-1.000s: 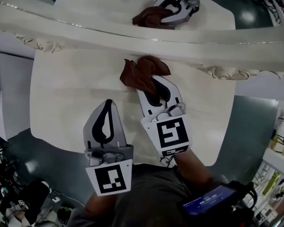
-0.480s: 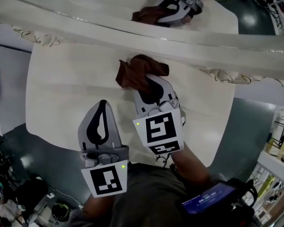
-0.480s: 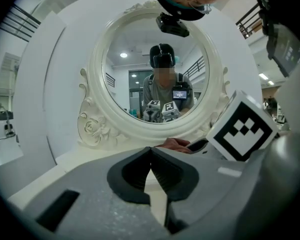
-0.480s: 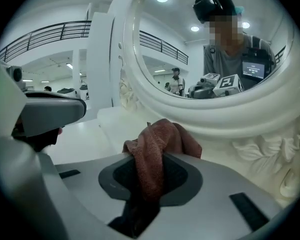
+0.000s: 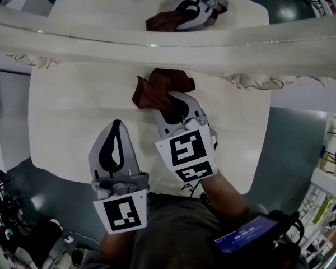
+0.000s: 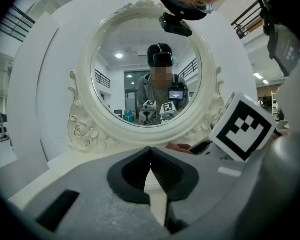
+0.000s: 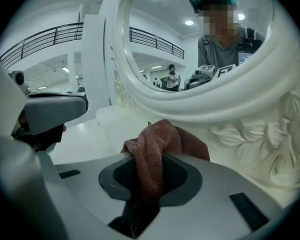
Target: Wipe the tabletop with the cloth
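Note:
A brown cloth [image 5: 157, 88] lies bunched on the cream tabletop [image 5: 73, 111] just in front of the mirror's base. My right gripper [image 5: 167, 97] is shut on the cloth [image 7: 155, 154], which runs between its jaws and spills out ahead of the tips. My left gripper [image 5: 114, 125] hovers nearer the table's front edge, to the left of the right one, jaws shut with nothing between them [image 6: 150, 150]. The right gripper's marker cube [image 6: 245, 126] shows at the right of the left gripper view.
A round white mirror with an ornate carved frame [image 5: 173, 41] stands along the back of the table and reflects the cloth and grippers. Its carved base [image 7: 270, 139] is close ahead of the right gripper. The table's front edge [image 5: 61, 175] drops to a dark floor.
The right gripper and the cloth have slid a little to the left along the mirror base. The left gripper has drifted left and slightly nearer with it.

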A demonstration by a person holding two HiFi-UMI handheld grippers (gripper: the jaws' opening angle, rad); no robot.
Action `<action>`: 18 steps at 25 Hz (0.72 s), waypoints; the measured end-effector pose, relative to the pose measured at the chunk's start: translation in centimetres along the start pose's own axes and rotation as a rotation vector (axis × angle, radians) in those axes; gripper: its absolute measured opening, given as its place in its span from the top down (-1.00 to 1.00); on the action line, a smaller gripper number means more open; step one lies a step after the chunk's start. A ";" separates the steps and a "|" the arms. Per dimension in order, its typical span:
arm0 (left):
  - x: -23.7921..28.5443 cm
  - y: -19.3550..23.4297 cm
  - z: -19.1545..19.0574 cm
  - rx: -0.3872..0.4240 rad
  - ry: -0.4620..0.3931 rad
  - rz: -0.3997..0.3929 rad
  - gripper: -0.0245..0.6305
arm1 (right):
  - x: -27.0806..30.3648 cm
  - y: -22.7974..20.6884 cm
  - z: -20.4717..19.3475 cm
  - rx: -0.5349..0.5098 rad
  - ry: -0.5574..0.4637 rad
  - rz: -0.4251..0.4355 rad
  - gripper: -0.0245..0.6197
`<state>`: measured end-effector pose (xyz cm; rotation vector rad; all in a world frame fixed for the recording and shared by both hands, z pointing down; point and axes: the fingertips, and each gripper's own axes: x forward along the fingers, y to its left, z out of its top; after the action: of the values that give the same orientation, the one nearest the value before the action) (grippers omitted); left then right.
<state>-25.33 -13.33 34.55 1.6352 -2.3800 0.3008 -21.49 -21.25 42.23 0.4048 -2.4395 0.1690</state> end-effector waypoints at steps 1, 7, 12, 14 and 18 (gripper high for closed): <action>0.1 0.0 0.1 0.001 -0.002 -0.007 0.88 | -0.1 -0.1 0.0 0.009 0.001 -0.004 0.67; 1.2 -4.3 0.7 0.025 -0.012 -0.061 0.88 | -2.1 -3.1 -1.9 0.053 0.002 -0.018 0.67; 1.5 -4.9 1.1 0.037 -0.015 -0.087 0.88 | -2.5 -3.3 -2.0 0.080 0.002 -0.017 0.67; 1.4 -4.4 1.4 0.043 -0.021 -0.097 0.88 | -2.2 -2.7 -1.6 0.080 0.004 -0.022 0.68; 1.7 -5.8 1.6 0.051 -0.023 -0.116 0.88 | -3.3 -4.2 -2.5 0.093 0.011 -0.045 0.68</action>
<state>-20.63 -17.35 33.74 1.8003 -2.3000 0.3257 -16.21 -23.84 42.25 0.4983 -2.4160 0.2656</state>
